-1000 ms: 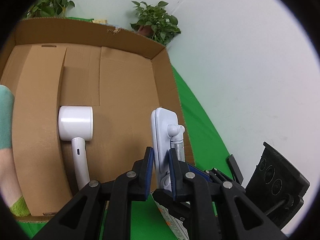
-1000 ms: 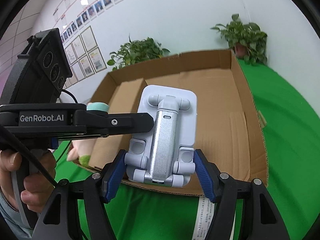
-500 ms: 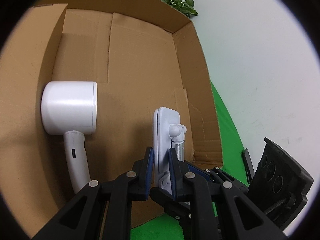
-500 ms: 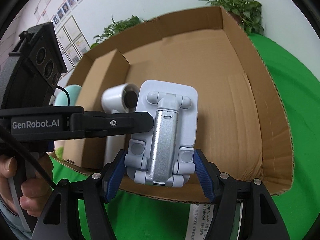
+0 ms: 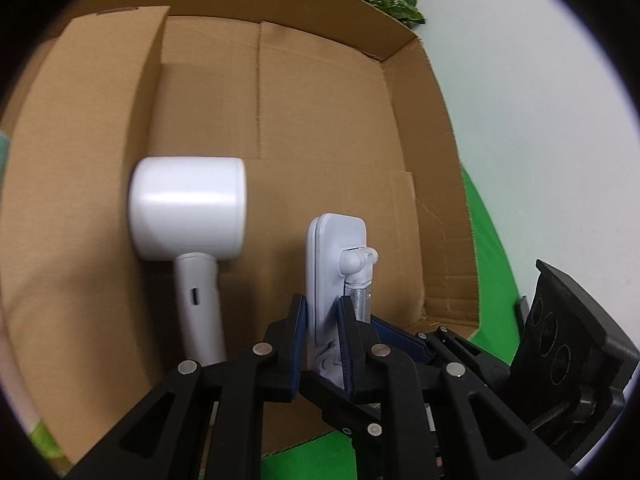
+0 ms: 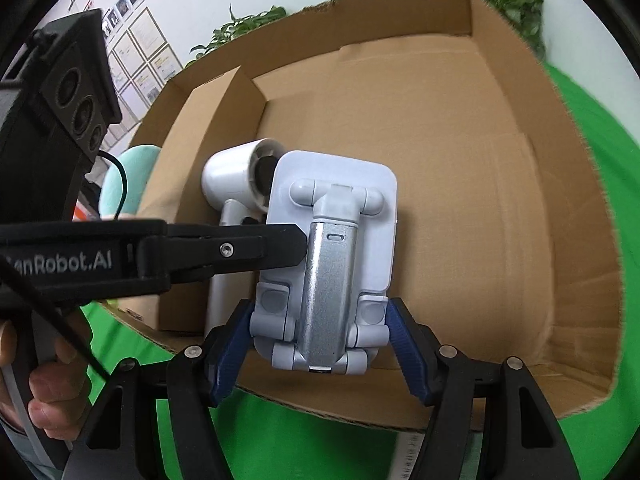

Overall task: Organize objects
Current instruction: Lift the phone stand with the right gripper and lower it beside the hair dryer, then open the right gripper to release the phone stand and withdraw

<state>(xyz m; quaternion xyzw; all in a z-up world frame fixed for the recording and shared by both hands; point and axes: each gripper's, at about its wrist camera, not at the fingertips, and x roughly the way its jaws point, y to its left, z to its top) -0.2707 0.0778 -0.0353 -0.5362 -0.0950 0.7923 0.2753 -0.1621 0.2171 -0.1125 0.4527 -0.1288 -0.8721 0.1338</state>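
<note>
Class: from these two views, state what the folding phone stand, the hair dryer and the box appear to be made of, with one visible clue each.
Phone stand: matte white plastic with a brushed, silvery arm, probably metal.
Hair dryer: smooth white plastic, softly glossy highlight.
Box: brown corrugated cardboard, creased, with ragged cut edges.

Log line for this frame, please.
left gripper: shut on phone stand | right gripper: grips stand's sides | stand above cardboard box | hair dryer lying inside box

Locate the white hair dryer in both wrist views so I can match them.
Left wrist: hair dryer lies left of centre in the cardboard box, handle toward the camera.
Right wrist: hair dryer sits left of centre, partly behind the phone stand.
Shared landmark: the phone stand.
</note>
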